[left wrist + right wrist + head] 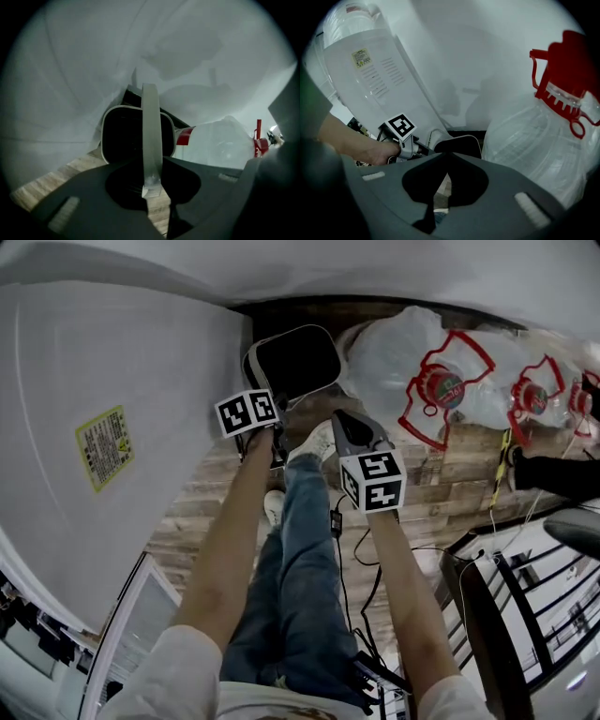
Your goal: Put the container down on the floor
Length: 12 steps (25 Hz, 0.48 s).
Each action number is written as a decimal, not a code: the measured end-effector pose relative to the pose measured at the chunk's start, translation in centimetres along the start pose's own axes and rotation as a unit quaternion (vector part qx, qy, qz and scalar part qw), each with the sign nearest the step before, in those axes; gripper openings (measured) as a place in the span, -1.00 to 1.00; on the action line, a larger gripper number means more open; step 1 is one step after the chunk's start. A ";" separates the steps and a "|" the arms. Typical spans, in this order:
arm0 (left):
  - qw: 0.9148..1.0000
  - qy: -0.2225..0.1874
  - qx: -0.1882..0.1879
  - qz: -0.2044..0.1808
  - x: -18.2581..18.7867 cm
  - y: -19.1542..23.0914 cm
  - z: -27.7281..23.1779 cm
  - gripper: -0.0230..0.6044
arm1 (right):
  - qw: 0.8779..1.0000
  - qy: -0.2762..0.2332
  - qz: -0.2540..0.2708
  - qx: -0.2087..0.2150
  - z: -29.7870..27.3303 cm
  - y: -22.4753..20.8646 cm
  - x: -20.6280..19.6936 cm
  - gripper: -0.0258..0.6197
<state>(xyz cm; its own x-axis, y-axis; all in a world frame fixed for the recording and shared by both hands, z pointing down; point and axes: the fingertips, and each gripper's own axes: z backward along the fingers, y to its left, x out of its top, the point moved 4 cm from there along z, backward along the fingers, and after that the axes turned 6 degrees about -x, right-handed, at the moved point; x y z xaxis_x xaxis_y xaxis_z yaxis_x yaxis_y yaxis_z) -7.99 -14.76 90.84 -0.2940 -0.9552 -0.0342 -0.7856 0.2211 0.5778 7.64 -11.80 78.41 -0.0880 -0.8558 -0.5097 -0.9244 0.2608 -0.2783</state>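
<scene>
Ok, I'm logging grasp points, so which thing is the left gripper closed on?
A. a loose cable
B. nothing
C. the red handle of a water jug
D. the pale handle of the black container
D: the left gripper view shows the left gripper with its jaws pinching the pale handle that arches over the black container. The water jug sits off to the side, clear of the jaws.

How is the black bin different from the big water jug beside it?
The bin is black with a pale rim; the jug is clear with a red handle. The left hand-held gripper is shut on the bin's handle; nothing holds the jug. Both are over the wooden floor.
</scene>
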 end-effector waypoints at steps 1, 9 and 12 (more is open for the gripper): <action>1.000 0.002 0.015 0.000 -0.2 0.5 0.2 -0.72 | 1.000 0.001 0.001 0.002 0.0 0.2 -0.1 -0.84; 0.992 0.053 0.107 -0.042 -1.1 2.7 1.0 -0.46 | 1.000 0.012 0.006 0.006 0.3 0.8 -0.8 -0.84; 0.986 0.073 0.133 -0.067 -1.2 2.8 1.3 -0.32 | 1.000 0.013 0.012 0.009 0.6 1.0 -0.4 -0.84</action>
<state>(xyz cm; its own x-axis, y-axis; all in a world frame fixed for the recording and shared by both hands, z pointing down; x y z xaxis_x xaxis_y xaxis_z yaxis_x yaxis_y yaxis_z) -10.53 -12.70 91.47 -0.1121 -0.9932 0.0326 -0.9328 0.1165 0.3410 6.98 -10.90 77.87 -0.1208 -0.8604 -0.4950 -0.9154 0.2895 -0.2797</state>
